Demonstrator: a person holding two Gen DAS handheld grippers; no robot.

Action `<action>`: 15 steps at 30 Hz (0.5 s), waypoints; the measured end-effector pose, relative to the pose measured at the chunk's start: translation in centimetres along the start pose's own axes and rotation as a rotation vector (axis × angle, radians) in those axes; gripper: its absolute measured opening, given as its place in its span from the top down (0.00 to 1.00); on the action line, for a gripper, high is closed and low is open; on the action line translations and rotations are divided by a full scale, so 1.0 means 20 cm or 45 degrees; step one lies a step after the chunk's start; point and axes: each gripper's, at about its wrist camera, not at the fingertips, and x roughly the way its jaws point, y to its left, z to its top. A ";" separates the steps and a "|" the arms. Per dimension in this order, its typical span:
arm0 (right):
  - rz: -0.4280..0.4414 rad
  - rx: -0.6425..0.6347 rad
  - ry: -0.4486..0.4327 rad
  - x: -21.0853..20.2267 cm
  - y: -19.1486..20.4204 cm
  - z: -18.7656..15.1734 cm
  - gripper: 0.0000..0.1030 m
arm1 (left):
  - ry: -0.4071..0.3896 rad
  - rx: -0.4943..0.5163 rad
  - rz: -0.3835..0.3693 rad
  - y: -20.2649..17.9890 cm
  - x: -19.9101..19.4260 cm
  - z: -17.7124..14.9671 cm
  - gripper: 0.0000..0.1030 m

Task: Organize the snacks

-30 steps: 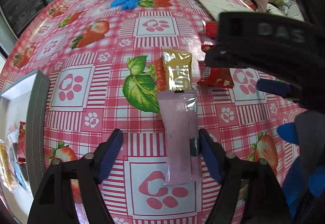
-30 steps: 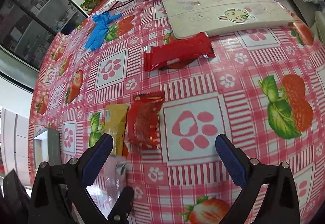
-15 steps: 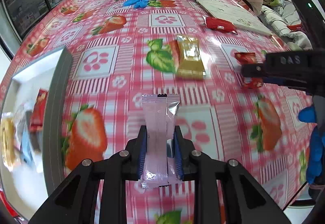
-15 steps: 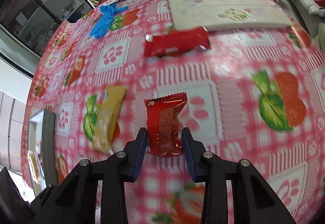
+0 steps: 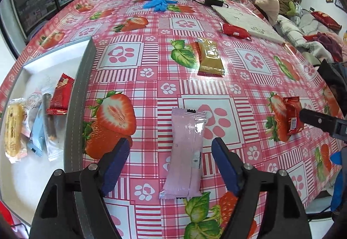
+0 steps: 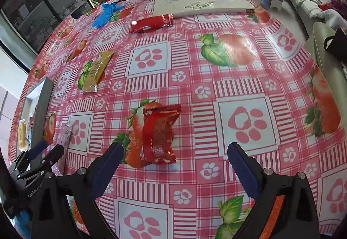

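Both grippers stand open over the table (image 5: 151, 87). The left gripper (image 5: 171, 165) has a pink packet (image 5: 186, 152) lying flat between its spread fingers, touching neither. To its left sits the tray (image 5: 84, 78) of snacks. The right gripper (image 6: 177, 171) likewise straddles a red packet (image 6: 159, 135). A gold packet (image 5: 210, 58) lies well ahead.

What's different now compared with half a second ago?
Both grippers let go. The left gripper opened and the pink packet now lies on the table, nearer the tray. The right gripper opened and dropped the red packet. The gold packet and far red packet stayed put.
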 end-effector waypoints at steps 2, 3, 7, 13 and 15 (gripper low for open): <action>0.009 -0.016 -0.006 0.03 0.03 0.02 0.05 | 0.011 0.042 0.024 -0.01 0.02 0.00 0.21; 0.000 -0.031 -0.005 0.05 0.05 0.02 0.05 | 0.020 0.064 0.025 -0.02 0.04 0.00 0.21; -0.055 -0.052 -0.004 0.16 0.11 0.01 0.02 | -0.015 0.115 0.049 -0.05 0.08 -0.01 0.18; -0.191 -0.191 -0.114 0.20 0.21 -0.06 0.00 | -0.086 0.063 0.034 -0.02 0.12 -0.01 0.00; -0.178 -0.203 -0.169 0.20 0.20 -0.08 0.00 | -0.126 0.077 0.039 -0.03 0.11 -0.03 0.00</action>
